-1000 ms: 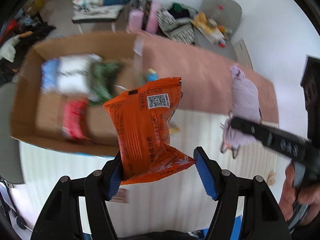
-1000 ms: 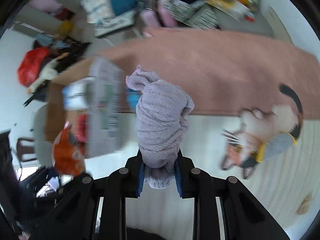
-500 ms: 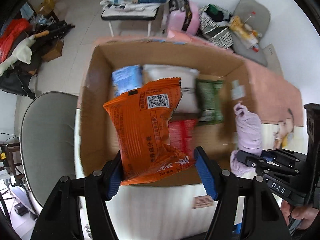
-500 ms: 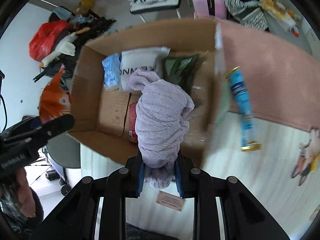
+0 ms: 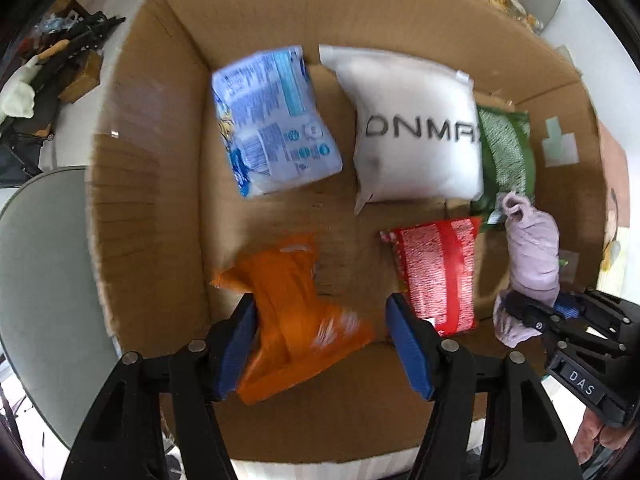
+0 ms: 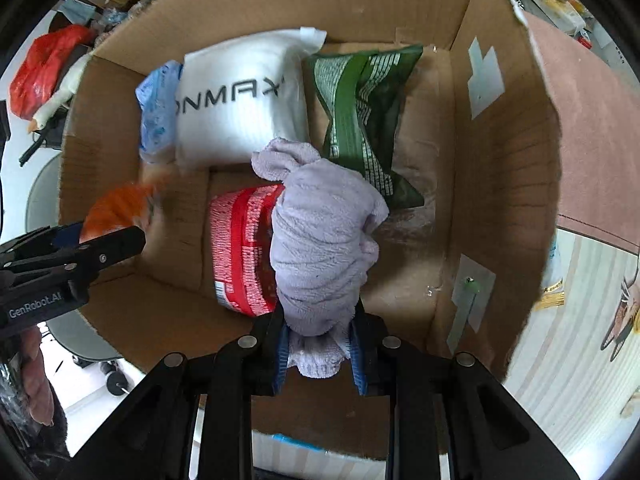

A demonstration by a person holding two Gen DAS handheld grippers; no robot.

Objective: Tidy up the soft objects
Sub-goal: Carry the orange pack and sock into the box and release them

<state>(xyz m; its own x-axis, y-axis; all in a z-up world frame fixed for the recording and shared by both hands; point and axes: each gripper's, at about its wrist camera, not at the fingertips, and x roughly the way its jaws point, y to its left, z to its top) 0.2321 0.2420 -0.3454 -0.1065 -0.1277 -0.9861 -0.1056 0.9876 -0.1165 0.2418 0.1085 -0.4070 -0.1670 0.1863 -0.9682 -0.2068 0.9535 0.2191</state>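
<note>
Left wrist view first: my left claw (image 5: 326, 338) hangs over the near-left part of the cardboard box (image 5: 148, 184), its blue pads spread wide. The orange snack packet (image 5: 294, 322) sits in that gap, blurred; it lies against my left pad, clear of the right one, so the claw is not clamped on it. I cannot tell whether the packet rests on the box floor.

Just beyond my right pad lies the red packet (image 5: 438, 274) on the box floor. Further in, along the far wall, a blue-and-white packet (image 5: 274, 120), a white pouch (image 5: 416, 128) with dark lettering, and a green packet (image 5: 506, 152) lie in a row, the green one partly tucked under the pouch's edge.

Right wrist view: my right claw (image 6: 320, 350) is drawn narrow, gripping the lower end of the rolled lilac towel (image 6: 322, 240), which stands up from the pads over the middle of the box. The towel overlaps the red packet (image 6: 242, 248) and the lower tip of the green packet (image 6: 364, 112) in this view. The white pouch (image 6: 240, 96) is behind. Outside the box to the right lie a pink rug (image 6: 592, 128) and pale striped flooring (image 6: 568, 380).
</note>
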